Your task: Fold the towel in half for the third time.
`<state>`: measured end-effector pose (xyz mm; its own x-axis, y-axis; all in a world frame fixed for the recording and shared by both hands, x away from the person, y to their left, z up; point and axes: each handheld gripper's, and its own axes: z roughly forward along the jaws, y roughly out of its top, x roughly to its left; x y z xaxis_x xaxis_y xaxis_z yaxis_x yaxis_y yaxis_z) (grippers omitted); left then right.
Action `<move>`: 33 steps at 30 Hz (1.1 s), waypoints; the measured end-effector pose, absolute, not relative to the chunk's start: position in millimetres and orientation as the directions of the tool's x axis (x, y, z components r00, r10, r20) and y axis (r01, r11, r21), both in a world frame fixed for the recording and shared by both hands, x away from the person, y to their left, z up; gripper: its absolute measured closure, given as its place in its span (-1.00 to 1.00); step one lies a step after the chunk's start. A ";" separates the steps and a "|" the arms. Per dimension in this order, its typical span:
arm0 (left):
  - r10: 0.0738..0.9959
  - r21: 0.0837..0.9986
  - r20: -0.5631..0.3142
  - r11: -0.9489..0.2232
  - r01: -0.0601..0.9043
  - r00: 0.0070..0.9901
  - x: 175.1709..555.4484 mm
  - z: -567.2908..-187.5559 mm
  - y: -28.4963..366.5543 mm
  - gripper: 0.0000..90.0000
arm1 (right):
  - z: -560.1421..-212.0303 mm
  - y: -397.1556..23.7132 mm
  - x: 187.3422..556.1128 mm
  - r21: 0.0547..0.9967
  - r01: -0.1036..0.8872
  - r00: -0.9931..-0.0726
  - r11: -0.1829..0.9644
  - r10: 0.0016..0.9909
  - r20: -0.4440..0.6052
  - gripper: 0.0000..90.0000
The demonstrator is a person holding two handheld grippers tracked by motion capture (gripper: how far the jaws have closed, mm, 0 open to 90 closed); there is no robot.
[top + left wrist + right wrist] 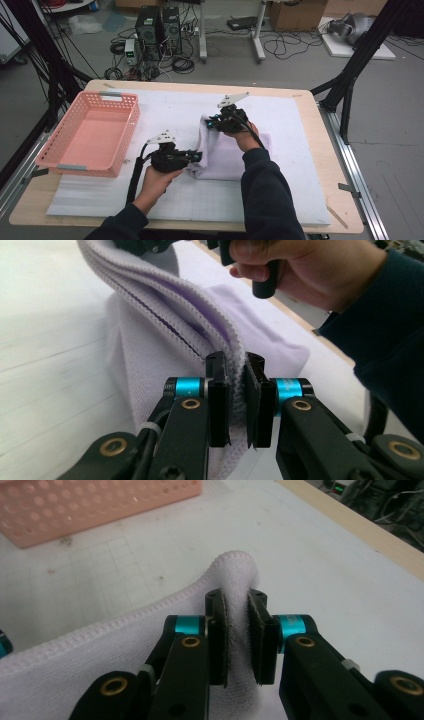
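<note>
A pale lilac towel (226, 152) lies folded on the white mat (280, 195) in the middle of the table, with its left side lifted. My left gripper (196, 156) is shut on the towel's near left edge; the left gripper view shows the layered hem (237, 390) pinched between the pads. My right gripper (214, 121) is shut on the far left corner, and the right gripper view shows that corner (239, 605) bunched between its pads. Both held edges hang above the mat, the cloth stretched between them.
A pink plastic basket (92, 132) stands at the table's left side, seemingly empty. The wooden table edge (325, 150) borders the mat on the right. Black frame legs, computers and cables stand on the floor behind the table.
</note>
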<state>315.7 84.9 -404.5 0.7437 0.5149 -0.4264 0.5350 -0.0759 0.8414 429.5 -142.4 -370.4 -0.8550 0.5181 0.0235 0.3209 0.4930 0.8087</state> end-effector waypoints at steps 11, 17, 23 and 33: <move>0.485 0.828 -0.415 -0.148 0.540 0.770 328.6 -406.3 21.9 0.81 | -374.4 -194.4 426.2 0.797 0.354 -0.818 0.489 0.575 0.010 0.78; 0.490 0.819 -0.418 -0.161 0.551 0.765 336.4 -408.4 -6.5 0.81 | -382.1 -214.6 429.6 0.784 0.373 -0.794 0.496 0.607 -0.006 0.76; 0.488 0.806 -0.419 -0.188 0.561 0.766 341.6 -415.1 -34.7 0.81 | -388.7 -228.4 429.1 0.775 0.404 -0.767 0.486 0.642 -0.003 0.75; 0.472 0.836 -0.333 -0.252 0.487 0.816 336.9 -412.6 -45.0 -0.09 | -394.0 -255.9 424.2 0.761 0.485 -0.664 0.430 0.748 0.000 0.34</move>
<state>336.9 -45.0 -412.6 0.8163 0.4722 -0.3327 0.4868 -0.2523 0.8363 424.2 -255.9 -394.0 -0.6635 0.7482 0.0000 0.4851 0.4302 0.7613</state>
